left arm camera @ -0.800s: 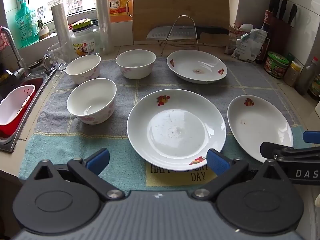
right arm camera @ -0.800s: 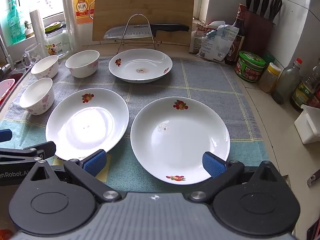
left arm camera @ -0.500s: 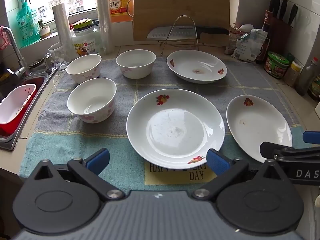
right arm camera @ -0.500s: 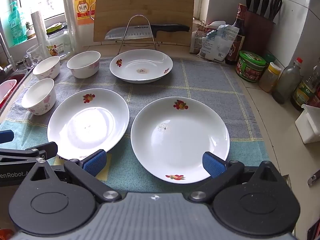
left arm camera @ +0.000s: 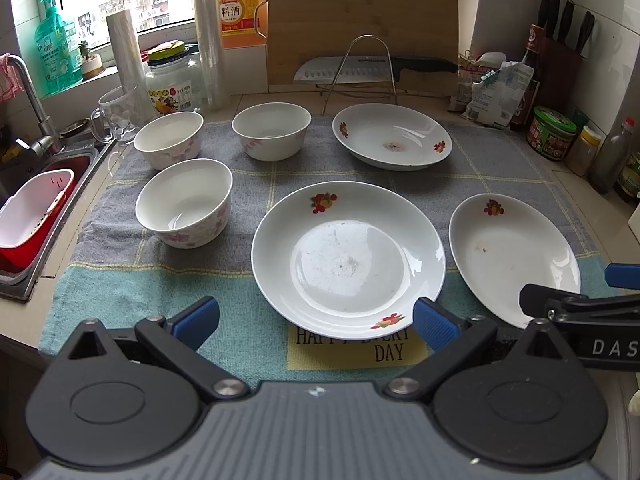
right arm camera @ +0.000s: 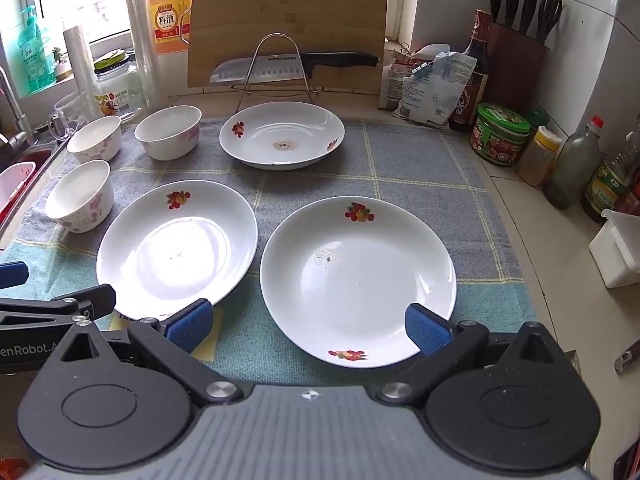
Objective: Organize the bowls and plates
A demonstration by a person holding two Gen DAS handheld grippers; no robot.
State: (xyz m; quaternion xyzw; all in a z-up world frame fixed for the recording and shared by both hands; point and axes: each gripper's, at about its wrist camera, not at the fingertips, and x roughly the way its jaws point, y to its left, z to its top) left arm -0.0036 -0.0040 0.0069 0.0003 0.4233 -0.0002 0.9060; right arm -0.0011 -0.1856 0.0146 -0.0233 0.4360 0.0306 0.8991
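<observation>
Judging from how things lie, the sorting has not begun: nothing is stacked or nested, and every piece sits alone on the grey-and-teal checked cloth (left arm camera: 120, 288) that covers the worktop (right arm camera: 532, 240). The three white shallow plates with red fruit prints are the largest pieces: the near-centre plate (left arm camera: 348, 260) lies just ahead of the left gripper (left arm camera: 316, 318), the near-right plate (right arm camera: 358, 280) lies just ahead of the right gripper (right arm camera: 306, 326), and the far plate (left arm camera: 392, 136) rests near the wire knife stand (left arm camera: 360, 72) in front of the bamboo cutting board (left arm camera: 360, 12). The three white bowls with pink flower prints stand upright and apart on the left side of the cloth: the near bowl (left arm camera: 184, 202), the far-left bowl (left arm camera: 168, 140) and the far-middle bowl (left arm camera: 272, 130). Both grippers hover low at the near edge with their blue-padded fingers (right arm camera: 188, 326) spread wide and holding nothing. Left to do, it seems, is everything: gathering the plates into one pile and the bowls into another.
</observation>
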